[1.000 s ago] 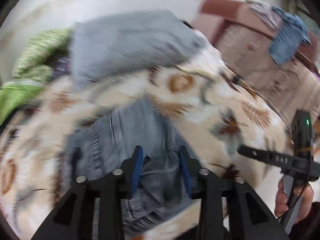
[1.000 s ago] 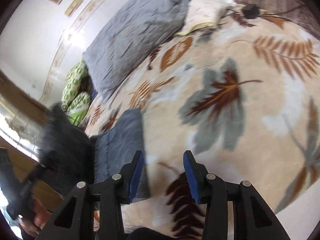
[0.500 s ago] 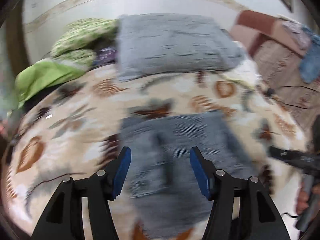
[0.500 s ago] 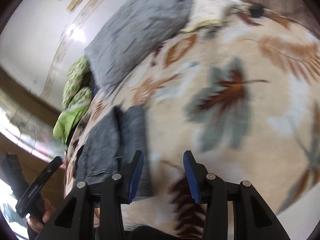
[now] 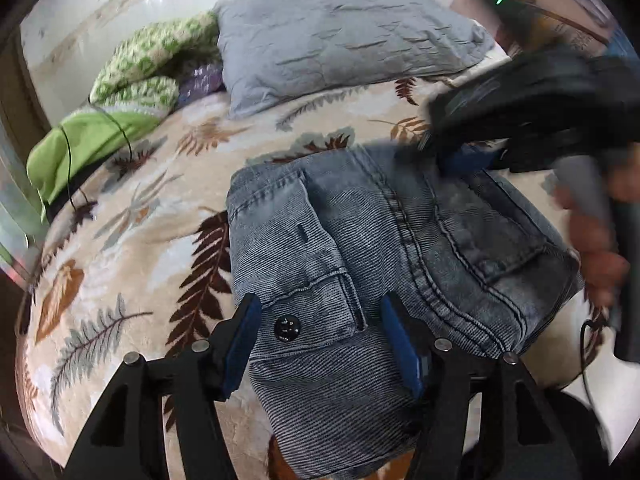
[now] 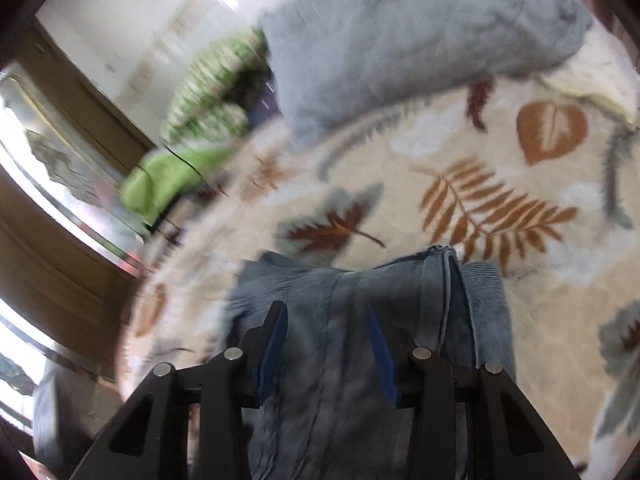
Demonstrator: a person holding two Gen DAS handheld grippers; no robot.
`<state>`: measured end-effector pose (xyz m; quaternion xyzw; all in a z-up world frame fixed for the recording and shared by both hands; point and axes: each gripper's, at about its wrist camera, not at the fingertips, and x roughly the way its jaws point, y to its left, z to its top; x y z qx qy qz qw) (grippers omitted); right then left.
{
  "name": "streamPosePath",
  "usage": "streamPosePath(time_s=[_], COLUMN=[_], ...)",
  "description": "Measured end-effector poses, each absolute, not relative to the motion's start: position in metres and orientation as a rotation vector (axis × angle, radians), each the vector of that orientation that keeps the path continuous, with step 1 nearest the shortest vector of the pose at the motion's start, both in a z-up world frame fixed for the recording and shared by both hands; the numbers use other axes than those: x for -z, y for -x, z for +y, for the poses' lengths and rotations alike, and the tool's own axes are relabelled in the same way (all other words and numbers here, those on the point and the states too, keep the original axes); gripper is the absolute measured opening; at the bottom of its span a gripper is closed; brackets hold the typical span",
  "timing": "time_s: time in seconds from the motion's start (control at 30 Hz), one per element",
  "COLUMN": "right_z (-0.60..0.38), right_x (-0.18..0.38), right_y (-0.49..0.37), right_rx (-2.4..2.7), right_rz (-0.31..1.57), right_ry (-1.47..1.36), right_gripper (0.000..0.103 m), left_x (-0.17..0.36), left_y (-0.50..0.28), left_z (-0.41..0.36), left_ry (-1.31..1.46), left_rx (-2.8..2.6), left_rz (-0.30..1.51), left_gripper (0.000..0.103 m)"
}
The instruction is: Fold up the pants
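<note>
The blue denim pants (image 5: 380, 240) lie folded in a thick rectangle on the leaf-patterned bedspread (image 5: 140, 220). My left gripper (image 5: 320, 332) stands open over the near end, its blue pads apart on either side of the waistband button (image 5: 285, 328) and not pressing on it. The right gripper (image 5: 440, 148) shows as a dark blur over the far right corner of the pants, with a person's hand (image 5: 592, 240) behind it. In the right wrist view, the right gripper (image 6: 326, 344) hovers above the folded denim (image 6: 400, 300); its jaws are opening and no cloth is pinched between them.
A grey pillow (image 5: 340, 40) lies at the head of the bed, and green blankets (image 5: 132, 80) are heaped to its left with a thin black cable across them. A wooden window frame (image 6: 60, 200) runs along the bed's left side. A brown sofa (image 5: 560, 0) stands behind.
My left gripper let go of the bunched denim and opened; the pants now lie flat and folded. The right gripper swept left from bare bedspread to above the pants.
</note>
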<state>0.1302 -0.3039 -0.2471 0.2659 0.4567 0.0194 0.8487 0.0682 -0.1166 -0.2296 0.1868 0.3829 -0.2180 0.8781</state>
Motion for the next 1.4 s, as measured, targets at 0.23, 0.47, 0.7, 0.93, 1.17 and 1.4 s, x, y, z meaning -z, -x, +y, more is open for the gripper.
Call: streamPosePath(time_s=[0.23,0.47,0.7,0.93,1.17,1.4], right_z=[-0.330,-0.318,-0.292,-0.288,-0.292,-0.290], right_x=[0.270,0.242,0.253,0.257,0.260,0.262], right_y=[-0.120,-0.047,-0.015,-0.006,0.001,0.008], right_rx=[-0.071,-0.036,-0.017,-0.018,-0.010,0.015], right_rz=[0.974,0.960,1.015,0.985,0.983,0.969], right_ry=[-0.750,-0.646,-0.479,-0.445,-0.484,-0.492], right_gripper=[0.054,0.054,0.054,0.055,0.054,0.051], left_x=[0.227,0.193,0.230,0.227,0.201,0.176], left_y=[-0.074,-0.059,-0.057,-0.064,-0.046,-0.039], left_z=[-0.117,-0.109,-0.115,-0.105,-0.101,-0.066], left_ry=[-0.392,-0.319,-0.406,-0.345,-0.368,-0.304], left_rx=[0.457,0.399,0.384,0.399,0.369,0.316], left_rz=[0.833,0.786,0.916,0.975,0.893,0.859], left_gripper=[0.068,0.068,0.071,0.076,0.076,0.076])
